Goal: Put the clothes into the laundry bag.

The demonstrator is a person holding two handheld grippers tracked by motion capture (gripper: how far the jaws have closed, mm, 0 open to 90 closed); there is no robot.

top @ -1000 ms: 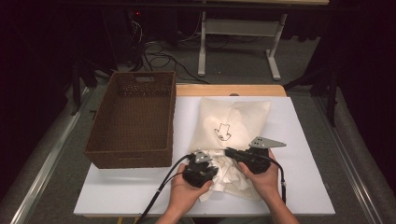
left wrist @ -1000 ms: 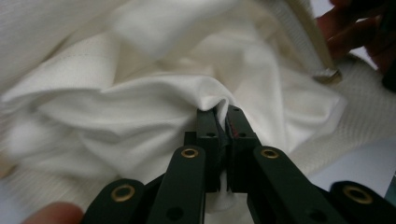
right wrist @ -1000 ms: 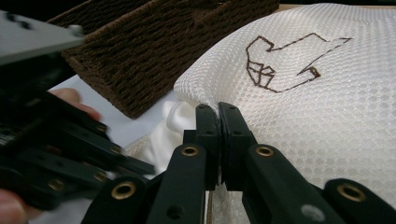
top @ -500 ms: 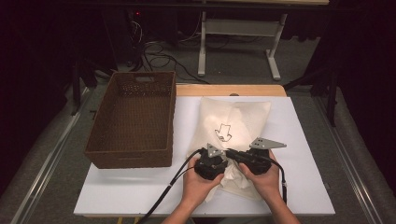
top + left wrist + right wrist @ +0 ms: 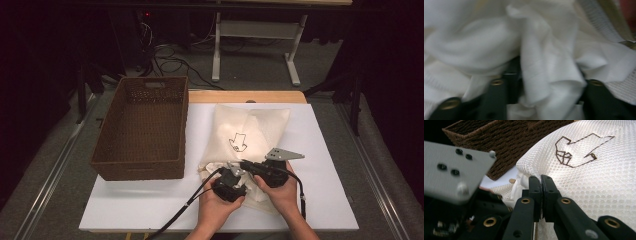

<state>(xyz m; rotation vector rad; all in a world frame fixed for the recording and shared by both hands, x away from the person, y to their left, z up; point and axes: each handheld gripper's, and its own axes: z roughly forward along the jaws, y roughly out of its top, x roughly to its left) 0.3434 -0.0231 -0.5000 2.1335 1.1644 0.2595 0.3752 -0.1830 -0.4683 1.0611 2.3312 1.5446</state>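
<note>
Nearest the person's edge of the white worktop (image 5: 150, 210), two hands hold the grippers close together over the near end of a white mesh laundry bag (image 5: 260, 125). The left gripper (image 5: 231, 172) sits low at the bag's near left corner, where crumpled white cloth (image 5: 544, 62) spills from the bag's mouth; in the left gripper view its jaws stand partly apart with a fold of that cloth lying between them, and the jaws have just been opening and then easing back in, though the blur keeps me from telling whether the pads press on the fold. Just to its right, the right gripper (image 5: 541, 182) is closed tight, its two black jaws meeting on the edge of the mesh bag, pinching the netting at the rim of the opening; the grey three-cornered plate of the other gripper shows at the left of the right gripper view. Beyond the grippers the bag stretches away across the middle of the worktop, puffed up, with a dark outlined arrow figure (image 5: 238, 142) printed on its top face. To the left of the bag, beside it, stands a brown wicker basket (image 5: 142, 165) on the worktop's left part. Farther off, past the worktop's far edge, cables lie on the floor (image 5: 170, 65) by the legs of a white frame (image 5: 250, 30).
</note>
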